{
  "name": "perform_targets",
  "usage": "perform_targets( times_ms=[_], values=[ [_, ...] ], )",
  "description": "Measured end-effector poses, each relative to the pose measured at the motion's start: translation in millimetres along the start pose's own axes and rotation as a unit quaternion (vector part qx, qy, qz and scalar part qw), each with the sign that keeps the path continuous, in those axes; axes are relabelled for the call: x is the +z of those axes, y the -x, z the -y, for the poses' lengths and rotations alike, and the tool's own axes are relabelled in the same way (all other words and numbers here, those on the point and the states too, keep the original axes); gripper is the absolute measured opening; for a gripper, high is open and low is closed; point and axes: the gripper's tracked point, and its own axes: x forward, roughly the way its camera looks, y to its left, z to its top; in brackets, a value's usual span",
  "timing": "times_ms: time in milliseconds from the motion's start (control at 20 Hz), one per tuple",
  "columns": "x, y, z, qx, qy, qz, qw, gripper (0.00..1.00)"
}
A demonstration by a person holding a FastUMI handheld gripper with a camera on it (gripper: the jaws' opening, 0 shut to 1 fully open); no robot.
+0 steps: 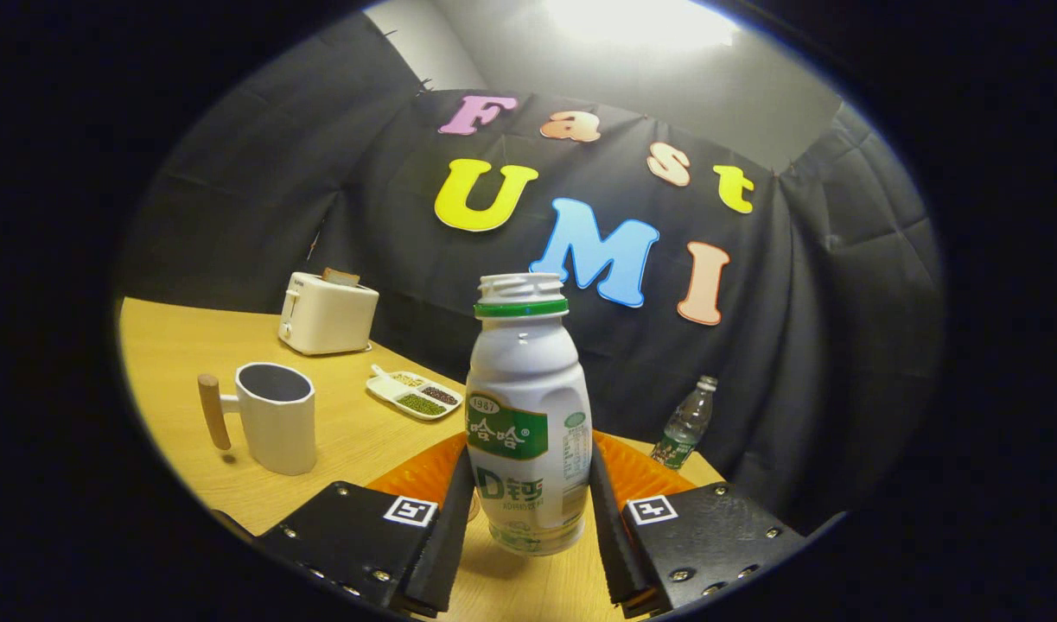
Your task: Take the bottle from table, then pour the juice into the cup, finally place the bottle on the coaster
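Observation:
A white juice bottle (528, 406) with a green label and a green neck ring stands upright between my fingers, its cap off. My gripper (531, 471) is shut on its lower body, one finger pressing each side. The base hangs close over the wooden table (174, 363), with a shadow under it; I cannot tell whether it touches. An orange ribbed coaster (645, 473) lies just behind the bottle, partly hidden by it and by my fingers. A white cup (277, 421) with a wooden handle stands to the left, beyond my left finger, upright, its inside dark.
A white toaster (327, 313) with a slice of bread in it stands at the back left. A small divided dish (414, 393) of beans lies between the toaster and the bottle. A clear plastic water bottle (685, 423) stands at the back right by the black cloth wall.

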Motion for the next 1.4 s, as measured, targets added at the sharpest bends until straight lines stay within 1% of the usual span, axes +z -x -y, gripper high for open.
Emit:
perform_targets(
  times_ms=[250, 450, 650, 800, 900, 1050, 1200, 1400],
  values=[
    [14, -9, -4, -0.011, 0.079, 0.001, 0.997, 0.66],
    [25, -16, -8, -0.02, 0.149, 0.008, 0.989, 0.66],
    [39, -21, -17, -0.027, 0.24, 0.023, 0.97, 0.65],
    [40, -24, -30, -0.015, 0.266, 0.026, 0.963, 0.66],
    [44, -27, -34, -0.014, 0.293, 0.027, 0.956, 0.65],
    [45, -34, -43, -0.004, 0.34, 0.027, 0.94, 0.66],
    [51, -37, -52, -0.005, 0.387, 0.042, 0.921, 0.65],
    [54, -39, -63, -0.005, 0.427, 0.057, 0.902, 0.65]
  ],
)
